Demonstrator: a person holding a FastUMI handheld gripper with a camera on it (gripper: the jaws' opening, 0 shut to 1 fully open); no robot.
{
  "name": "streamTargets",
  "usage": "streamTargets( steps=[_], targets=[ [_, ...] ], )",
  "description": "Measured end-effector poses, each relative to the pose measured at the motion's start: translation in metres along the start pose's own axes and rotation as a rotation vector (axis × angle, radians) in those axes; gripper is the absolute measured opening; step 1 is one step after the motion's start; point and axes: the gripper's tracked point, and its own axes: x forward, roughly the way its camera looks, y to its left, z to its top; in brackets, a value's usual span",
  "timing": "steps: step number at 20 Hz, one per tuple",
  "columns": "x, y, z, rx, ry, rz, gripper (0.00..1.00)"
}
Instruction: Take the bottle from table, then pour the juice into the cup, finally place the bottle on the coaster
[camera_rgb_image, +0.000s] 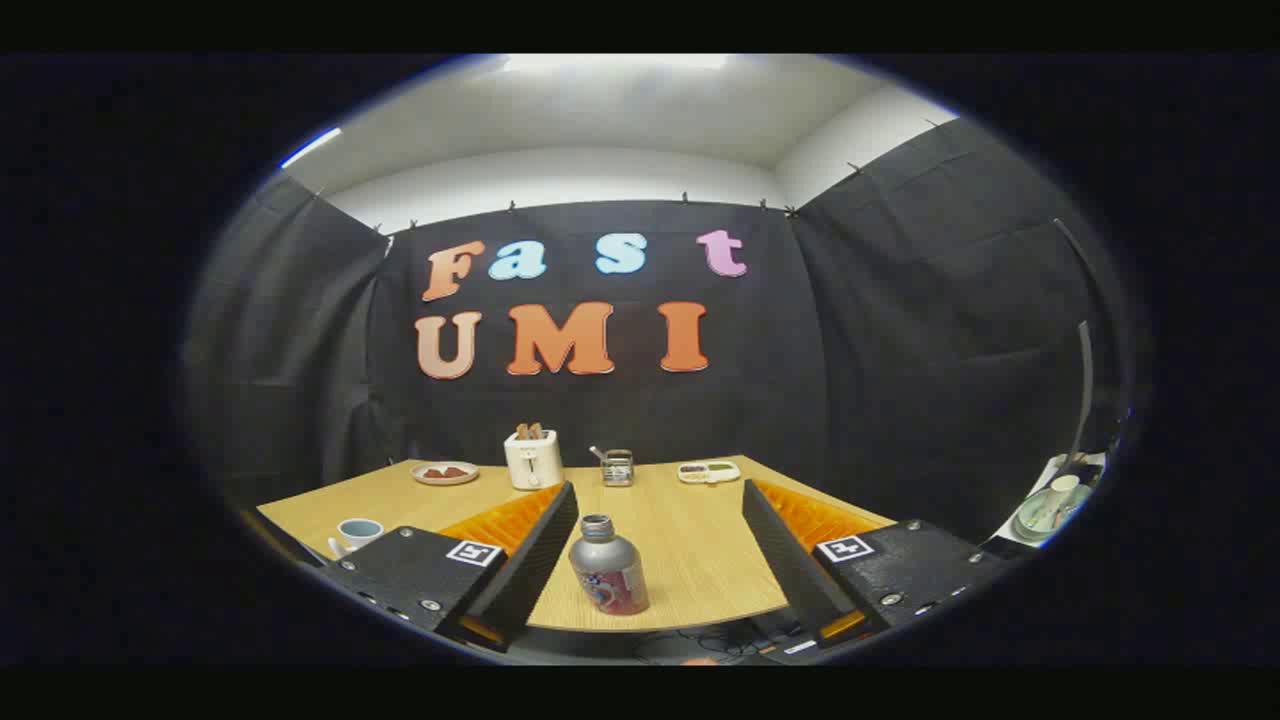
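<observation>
Here the gripper (660, 495) gapes open around the uncapped bottle (609, 566), its label unreadable.

Gripper (660, 535): fingers spread wide apart, nothing gripped.
Bottle (608, 567): seen upright and uncapped between the fingers, nearer the left one, touched by neither.
Table (690, 550): the bottle is stood near its front edge.
Cup (359, 532): set off beyond the left finger.
Far edge: a plate (445, 473), toaster (532, 459), small holder (617, 467) and tray (708, 472) are lined up.
</observation>
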Motion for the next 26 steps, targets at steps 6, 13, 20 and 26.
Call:
streamTargets(
  steps=[6,13,20,26],
  targets=[
    [0.007,-0.002,-0.014,-0.065,0.021,-0.023,0.98],
    [0.012,0.006,-0.016,-0.036,0.023,-0.002,0.98],
    [0.009,0.002,-0.011,-0.038,0.019,-0.004,0.98],
    [0.013,-0.002,-0.013,-0.032,0.033,-0.028,0.98]
  ],
)
